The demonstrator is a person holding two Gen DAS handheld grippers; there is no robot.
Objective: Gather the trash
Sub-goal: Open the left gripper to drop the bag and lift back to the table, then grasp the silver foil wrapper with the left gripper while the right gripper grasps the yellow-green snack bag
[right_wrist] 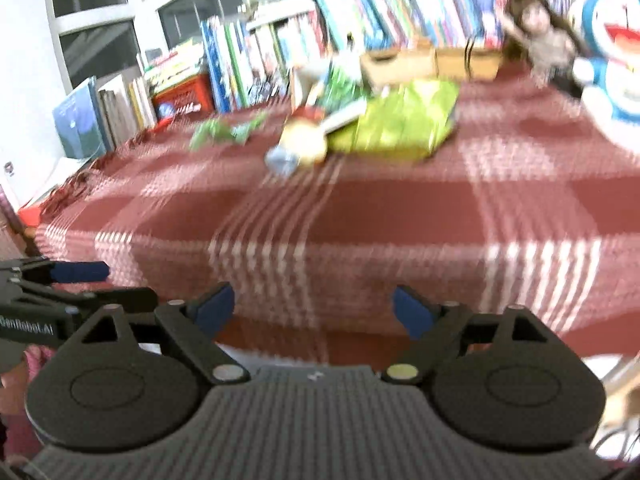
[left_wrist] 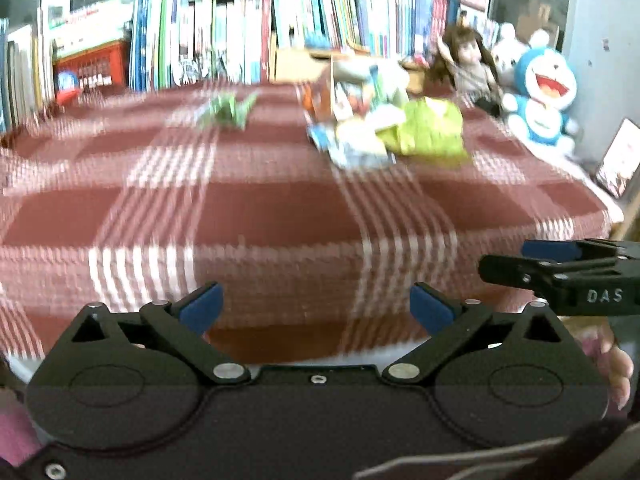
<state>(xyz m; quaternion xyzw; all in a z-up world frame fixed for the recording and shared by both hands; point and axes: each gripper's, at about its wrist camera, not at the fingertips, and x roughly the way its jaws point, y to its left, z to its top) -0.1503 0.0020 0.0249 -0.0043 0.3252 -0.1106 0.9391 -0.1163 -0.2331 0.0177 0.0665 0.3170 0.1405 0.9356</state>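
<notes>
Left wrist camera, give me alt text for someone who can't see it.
An open left gripper hovers empty at the near edge of a table under a red and white checked cloth. Across the table lie a pile of wrappers, including a yellow-green bag, and a crumpled green paper, with books and toys behind. The right gripper pokes in from the right.

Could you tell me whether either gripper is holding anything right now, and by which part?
Nothing is held: left gripper and right gripper both have open, empty jaws.
</notes>
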